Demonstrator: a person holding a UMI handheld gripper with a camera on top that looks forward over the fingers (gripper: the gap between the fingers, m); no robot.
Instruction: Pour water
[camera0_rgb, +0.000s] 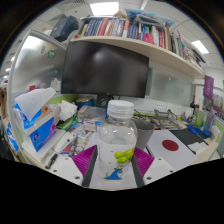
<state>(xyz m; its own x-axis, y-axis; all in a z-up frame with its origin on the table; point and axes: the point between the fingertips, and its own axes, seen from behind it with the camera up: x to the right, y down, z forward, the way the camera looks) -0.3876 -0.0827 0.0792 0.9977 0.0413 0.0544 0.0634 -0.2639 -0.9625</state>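
Note:
A clear plastic water bottle (118, 140) with a white cap stands upright between my fingers, its label showing green fruit and a blue mark. My gripper (116, 160) is shut on the bottle's lower body. The magenta pads (86, 160) press against it on both sides. The bottle's base is hidden low between the fingers, so whether it rests on the desk cannot be told.
Beyond the bottle lies a cluttered desk with a dark monitor (105, 70) under a shelf of books (130, 30). A blue and white box (38, 125) sits to the left. To the right is a white item with a red disc (170, 146).

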